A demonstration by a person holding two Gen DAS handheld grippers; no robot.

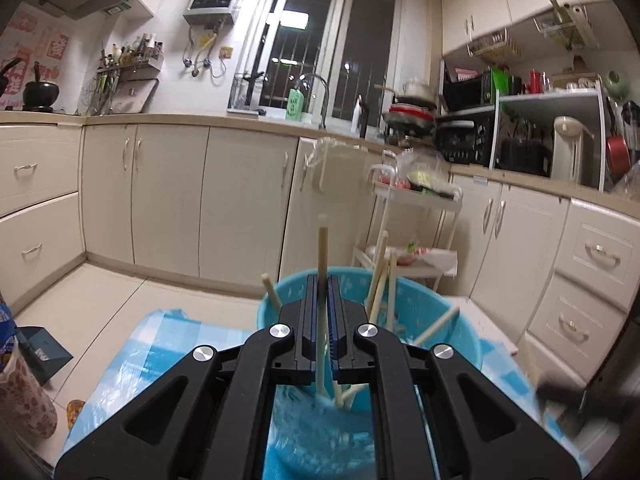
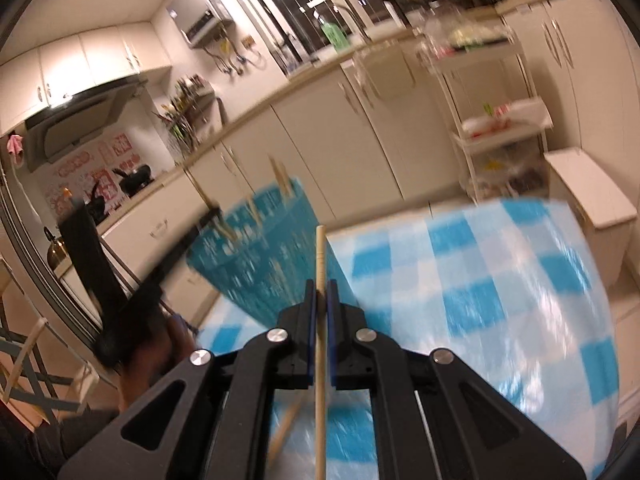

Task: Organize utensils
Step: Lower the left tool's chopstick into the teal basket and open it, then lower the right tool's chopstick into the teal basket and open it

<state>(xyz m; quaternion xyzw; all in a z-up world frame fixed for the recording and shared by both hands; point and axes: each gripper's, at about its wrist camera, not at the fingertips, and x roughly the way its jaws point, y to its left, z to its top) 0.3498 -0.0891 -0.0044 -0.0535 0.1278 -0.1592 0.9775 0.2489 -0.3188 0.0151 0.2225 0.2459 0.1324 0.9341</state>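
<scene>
The left gripper (image 1: 323,280) is squeezed tight on one chopstick (image 1: 322,248) that stands straight up over the blue tub (image 1: 448,308). More chopsticks (image 1: 382,280) lean on the tub's far rim. The right gripper (image 2: 320,284) pinches its own chopstick (image 2: 320,248) too, above the blue checked cloth (image 2: 480,280), just right of the tub (image 2: 256,264). The table edge is close behind the tub, with bare floor (image 1: 120,292) up to the cupboards (image 1: 168,196). A white bin (image 2: 592,196) sits past the cloth's right edge
</scene>
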